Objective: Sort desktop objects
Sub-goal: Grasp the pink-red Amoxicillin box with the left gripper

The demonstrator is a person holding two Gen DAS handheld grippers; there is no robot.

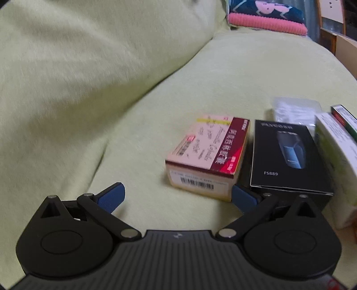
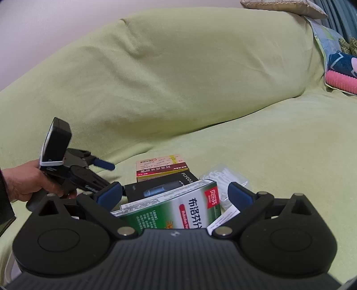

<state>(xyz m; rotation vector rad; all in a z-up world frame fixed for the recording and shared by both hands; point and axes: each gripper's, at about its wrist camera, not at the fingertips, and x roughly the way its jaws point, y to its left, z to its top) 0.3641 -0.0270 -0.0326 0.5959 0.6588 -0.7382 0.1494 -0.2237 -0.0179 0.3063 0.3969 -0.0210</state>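
Observation:
Several boxes lie on the seat of a sofa with a pale green cover (image 1: 156, 116). In the left wrist view a pink and dark red medicine box (image 1: 207, 156) lies beside a black shaver box (image 1: 287, 156). My left gripper (image 1: 177, 197) is open and holds nothing. Its right finger sits by the pink box's near corner, in the gap toward the black box. In the right wrist view my right gripper (image 2: 176, 194) stands wide open around a tilted green and white medicine box (image 2: 178, 209). Its pads do not press on the box. A hand (image 2: 29, 183) holds the left gripper there.
A clear plastic bag of white pieces (image 2: 225, 178) lies behind the boxes, and a folded paper slip (image 2: 225, 217) lies by my right finger. A pink and dark blue cushion (image 1: 267, 17) sits at the seat's far end, with a cardboard box (image 1: 348, 51) beyond. The backrest (image 2: 178, 78) rises behind.

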